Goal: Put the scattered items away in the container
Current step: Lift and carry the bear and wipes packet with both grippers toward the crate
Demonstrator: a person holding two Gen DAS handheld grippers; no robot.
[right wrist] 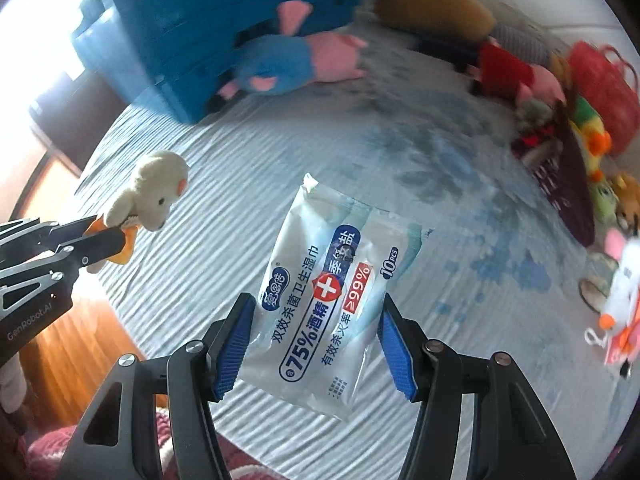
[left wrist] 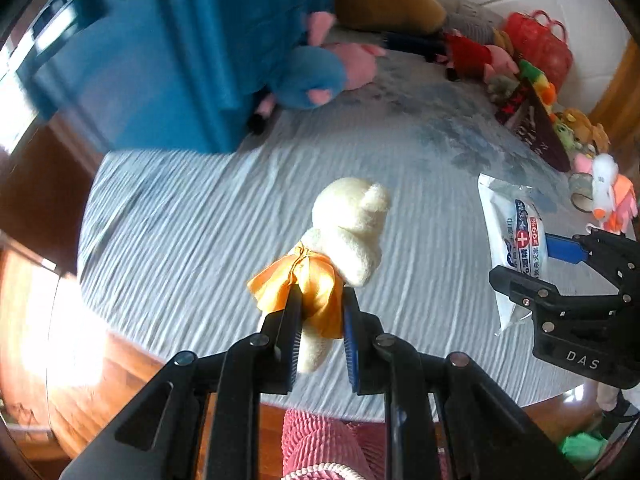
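Mid-task, both loads lifted, nothing dropped in yet. Left gripper (left wrist: pixel 320 320) pinching small white plush bear (left wrist: pixel 348 228) by orange dress, centre frame, above the surface (left wrist: pixel 180 220). Right gripper (right wrist: pixel 316 344) clamped across wipes pack (right wrist: pixel 332 292), centre frame. Blue container (left wrist: pixel 168 60) upper left. Left to collect: blue-pink plush (left wrist: pixel 320 76) beside container, toy row (left wrist: pixel 520 76) along upper right.

— What can you read on the wet-wipe packet (right wrist: pixel 332 296)?
— "75%", "≥99%", "10 PCS", a white cross on a red badge, and Chinese characters.
— And elsewhere?
— "GenRobot.AI" on the left hand-held gripper (right wrist: pixel 100 240); "DAS" on the right hand-held gripper (left wrist: pixel 536 266).
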